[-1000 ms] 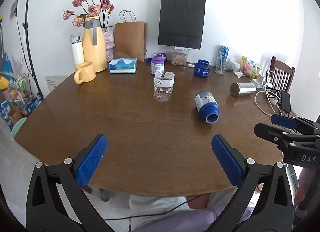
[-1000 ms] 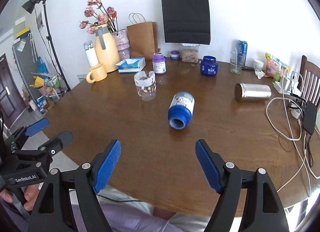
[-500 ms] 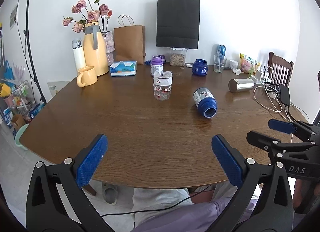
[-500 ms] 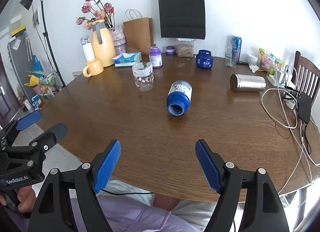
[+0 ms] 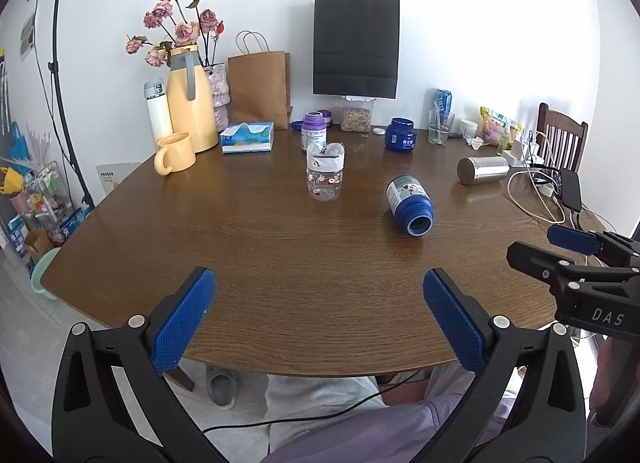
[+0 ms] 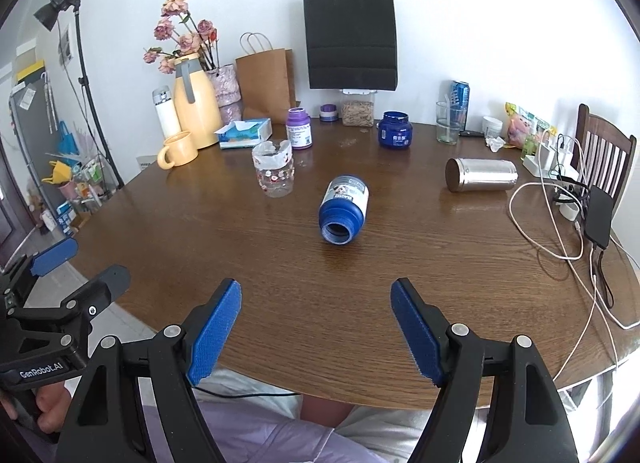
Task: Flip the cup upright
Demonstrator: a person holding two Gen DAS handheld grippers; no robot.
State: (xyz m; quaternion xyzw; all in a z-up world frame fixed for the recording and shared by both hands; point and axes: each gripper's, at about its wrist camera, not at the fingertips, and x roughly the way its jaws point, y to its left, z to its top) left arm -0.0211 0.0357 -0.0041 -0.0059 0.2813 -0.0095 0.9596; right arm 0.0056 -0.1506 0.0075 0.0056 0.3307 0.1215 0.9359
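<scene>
Cluttered brown wooden table [image 5: 280, 263], white wall [image 5: 480, 23]

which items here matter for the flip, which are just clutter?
Job:
blue jar, on its side, mouth toward the cameras
right gripper, open
left gripper, open

Clutter:
steel canister, also on its side
clear glass
yellow mug
tissue box

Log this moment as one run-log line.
left gripper: open, empty | right gripper: open, empty | blue cup: on its side, mouth toward camera, untouched | table: wooden
</scene>
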